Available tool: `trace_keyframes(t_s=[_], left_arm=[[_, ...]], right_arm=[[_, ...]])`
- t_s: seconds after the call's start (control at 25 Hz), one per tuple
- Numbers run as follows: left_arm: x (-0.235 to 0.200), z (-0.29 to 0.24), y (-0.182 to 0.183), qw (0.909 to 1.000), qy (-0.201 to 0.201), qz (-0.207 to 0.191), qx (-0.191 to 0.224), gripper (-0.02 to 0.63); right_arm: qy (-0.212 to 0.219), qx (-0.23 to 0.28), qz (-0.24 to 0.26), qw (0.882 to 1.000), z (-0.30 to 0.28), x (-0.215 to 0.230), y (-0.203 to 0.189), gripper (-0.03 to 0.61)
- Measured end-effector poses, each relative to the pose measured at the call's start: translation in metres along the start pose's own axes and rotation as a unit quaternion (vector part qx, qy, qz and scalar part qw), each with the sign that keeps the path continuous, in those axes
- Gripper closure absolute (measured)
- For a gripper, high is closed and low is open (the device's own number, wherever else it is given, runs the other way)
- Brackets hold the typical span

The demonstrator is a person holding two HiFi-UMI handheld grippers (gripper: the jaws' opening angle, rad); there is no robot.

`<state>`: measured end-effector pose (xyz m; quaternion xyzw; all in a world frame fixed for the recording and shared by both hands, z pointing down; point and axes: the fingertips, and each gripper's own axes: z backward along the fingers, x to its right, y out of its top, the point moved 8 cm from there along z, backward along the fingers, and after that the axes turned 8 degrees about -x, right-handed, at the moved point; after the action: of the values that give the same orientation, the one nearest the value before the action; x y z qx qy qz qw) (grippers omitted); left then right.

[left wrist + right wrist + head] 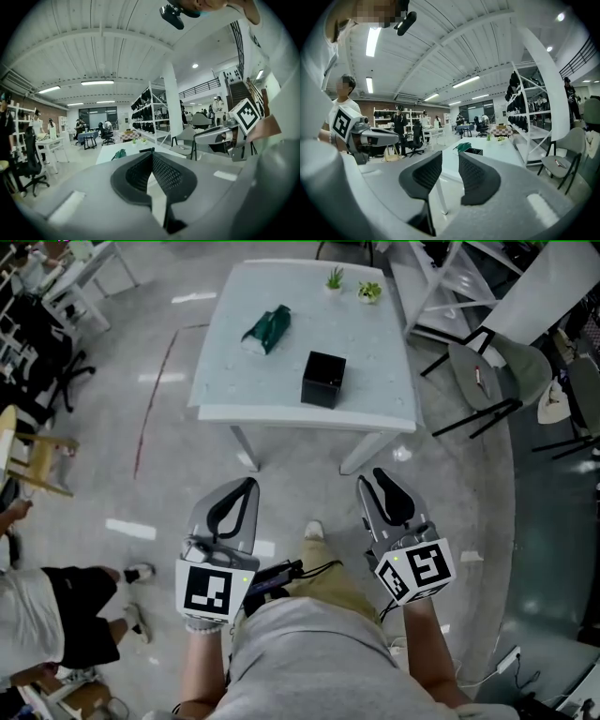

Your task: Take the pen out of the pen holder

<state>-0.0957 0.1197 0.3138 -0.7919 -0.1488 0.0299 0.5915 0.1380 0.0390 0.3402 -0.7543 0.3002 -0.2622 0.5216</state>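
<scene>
A black square pen holder [323,379] stands near the front edge of a white table [281,413] ahead of me; I can make out no pen in it. My grippers hang over the floor well short of the table, both pointing at it. The left gripper [249,484] has its jaw tips touching and holds nothing; in the left gripper view [151,152] the pen holder [146,150] peeks over the tips. The right gripper [373,474] stands open and empty, and in the right gripper view [450,161] the holder [474,151] lies beyond it.
A green bundle [267,329] lies on the table's left, and two small potted plants [335,279] stand at its far edge. A grey chair [497,371] stands right of the table. Someone stands at the lower left [56,615], near a wooden stool [28,456].
</scene>
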Motion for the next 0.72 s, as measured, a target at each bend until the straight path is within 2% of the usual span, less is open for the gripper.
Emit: trace_keyframes(t_s=[0.44, 0.72], left_arm=[[-0.011, -0.06, 0.025, 0.9994, 0.03, 0.015, -0.008, 0.601], [-0.013, -0.087, 0.038, 0.999, 0.039, 0.018, -0.011, 0.601]], right_arm=[[0.033, -0.011, 0.011, 0.999, -0.056, 0.059, 0.027, 0.472], [0.043, -0.011, 0.016, 0.999, -0.072, 0.085, 0.039, 0.472]])
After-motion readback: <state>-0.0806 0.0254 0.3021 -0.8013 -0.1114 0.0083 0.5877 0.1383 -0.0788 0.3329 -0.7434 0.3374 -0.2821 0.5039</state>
